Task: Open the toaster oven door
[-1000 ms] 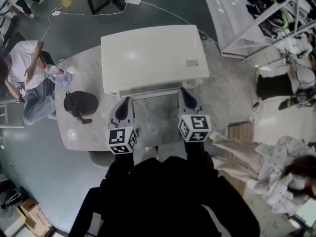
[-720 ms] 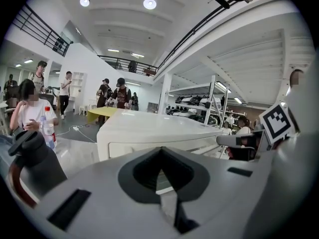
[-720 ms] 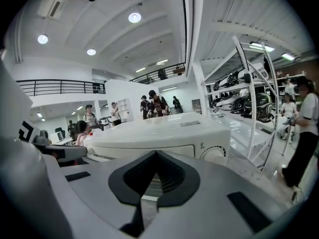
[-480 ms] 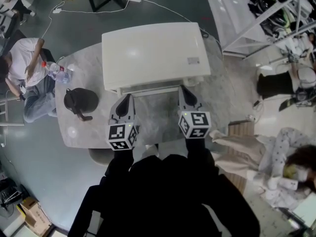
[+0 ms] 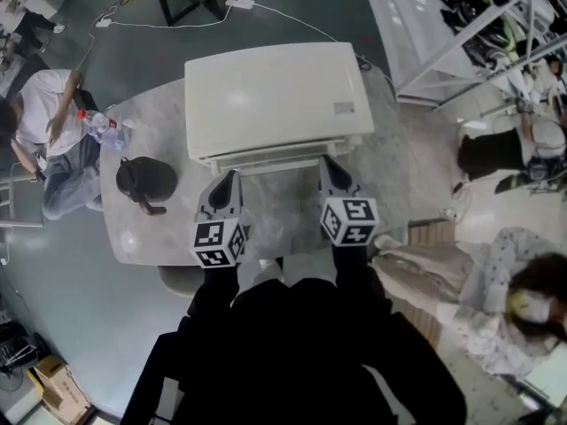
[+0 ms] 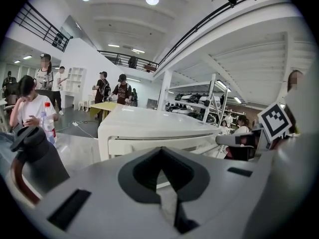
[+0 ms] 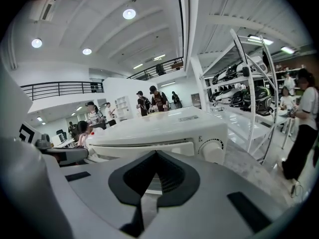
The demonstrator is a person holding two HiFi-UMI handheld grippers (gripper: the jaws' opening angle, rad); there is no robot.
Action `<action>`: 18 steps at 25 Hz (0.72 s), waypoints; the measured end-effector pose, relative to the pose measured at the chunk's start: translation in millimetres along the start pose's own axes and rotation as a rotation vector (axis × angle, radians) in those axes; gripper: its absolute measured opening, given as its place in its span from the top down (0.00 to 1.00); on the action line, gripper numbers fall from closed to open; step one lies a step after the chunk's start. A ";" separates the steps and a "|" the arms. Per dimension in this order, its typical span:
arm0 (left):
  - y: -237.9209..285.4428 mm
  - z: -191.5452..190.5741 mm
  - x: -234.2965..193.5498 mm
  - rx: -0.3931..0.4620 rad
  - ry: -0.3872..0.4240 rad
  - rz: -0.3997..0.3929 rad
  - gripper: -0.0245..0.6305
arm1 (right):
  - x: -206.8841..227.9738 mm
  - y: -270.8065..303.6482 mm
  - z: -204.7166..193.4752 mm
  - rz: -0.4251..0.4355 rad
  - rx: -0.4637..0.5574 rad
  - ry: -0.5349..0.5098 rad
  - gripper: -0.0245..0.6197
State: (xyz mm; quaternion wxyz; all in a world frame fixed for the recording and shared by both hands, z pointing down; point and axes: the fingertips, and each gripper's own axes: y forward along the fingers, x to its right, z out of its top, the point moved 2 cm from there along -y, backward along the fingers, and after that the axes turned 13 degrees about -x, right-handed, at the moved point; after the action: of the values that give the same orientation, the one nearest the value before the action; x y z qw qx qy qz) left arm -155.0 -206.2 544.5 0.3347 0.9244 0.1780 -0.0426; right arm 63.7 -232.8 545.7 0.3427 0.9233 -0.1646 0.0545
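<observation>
A white toaster oven (image 5: pixel 275 96) stands on a grey marble table (image 5: pixel 283 215), its door side facing me. The door (image 7: pixel 149 148) looks closed, with a round knob (image 7: pixel 213 149) to its right. My left gripper (image 5: pixel 226 179) is just before the oven's front left, jaws shut and holding nothing. My right gripper (image 5: pixel 328 163) is at the front right, its tip close under the oven's front edge, also shut and empty. The oven (image 6: pixel 149 128) fills the left gripper view beyond the closed left gripper (image 6: pixel 160 166). The right gripper (image 7: pixel 155 159) points at the door.
A black jug (image 5: pixel 144 182) with a handle stands on the table left of the left gripper. A water bottle (image 5: pixel 104 129) lies near the table's far left edge, beside a seated person (image 5: pixel 49 122). Metal shelving (image 5: pixel 478 25) stands at the back right.
Both grippers stay at the oven's front, with hardly any shift. The oven door looks the same.
</observation>
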 end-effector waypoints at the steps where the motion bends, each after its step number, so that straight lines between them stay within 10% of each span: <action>1: -0.5 -0.8 0.2 -0.001 -0.001 -0.003 0.96 | -0.2 -0.4 -0.7 0.001 -0.001 0.002 0.96; 18: -7.0 -15.9 6.2 -0.020 -0.018 -0.024 0.96 | 0.5 -9.3 -15.9 0.015 -0.018 0.014 0.96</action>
State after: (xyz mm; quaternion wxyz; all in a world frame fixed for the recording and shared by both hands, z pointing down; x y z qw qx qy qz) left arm -152.4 -189.3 551.3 0.3451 0.9183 0.1864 -0.0530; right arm 67.6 -215.9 552.1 0.3516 0.9186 -0.1697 0.0618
